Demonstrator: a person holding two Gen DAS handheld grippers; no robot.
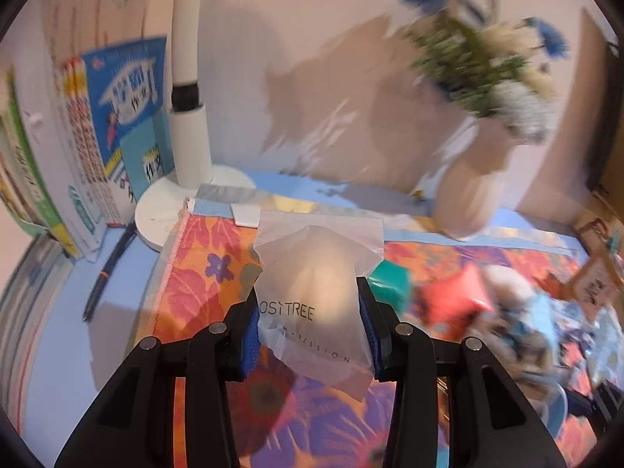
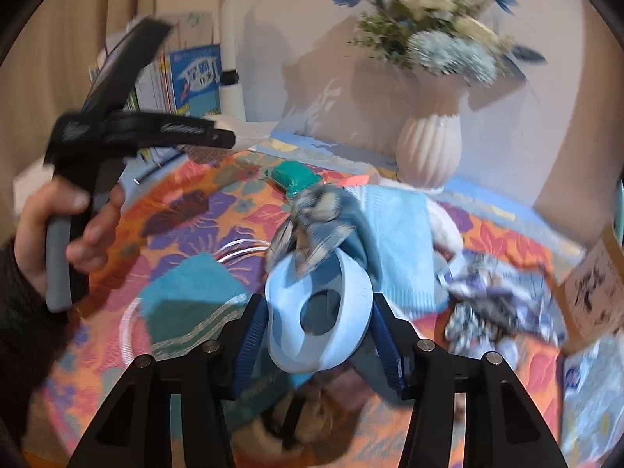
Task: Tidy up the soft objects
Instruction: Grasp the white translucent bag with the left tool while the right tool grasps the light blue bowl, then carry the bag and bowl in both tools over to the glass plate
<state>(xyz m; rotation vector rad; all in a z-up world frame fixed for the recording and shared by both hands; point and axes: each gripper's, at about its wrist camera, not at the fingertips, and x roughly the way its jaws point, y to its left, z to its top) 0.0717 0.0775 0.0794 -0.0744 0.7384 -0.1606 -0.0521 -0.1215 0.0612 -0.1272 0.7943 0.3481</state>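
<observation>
Left gripper (image 1: 310,325): fingers pinching a frosted translucent plastic pouch (image 1: 316,292) between the pads.
Right gripper (image 2: 319,337): closing around a pale blue elastic headband (image 2: 343,300), carrying it.
Advice: keeping both grips gentle, soft items slipping easily.

Home desk or study corner. A floral tablecloth (image 1: 202,273) covers the surface; schoolbooks (image 1: 97,148) stand against the wall beside a white desk lamp (image 1: 187,124), and a ribbed vase (image 2: 429,148) holds blue and white flowers (image 2: 436,35).
</observation>
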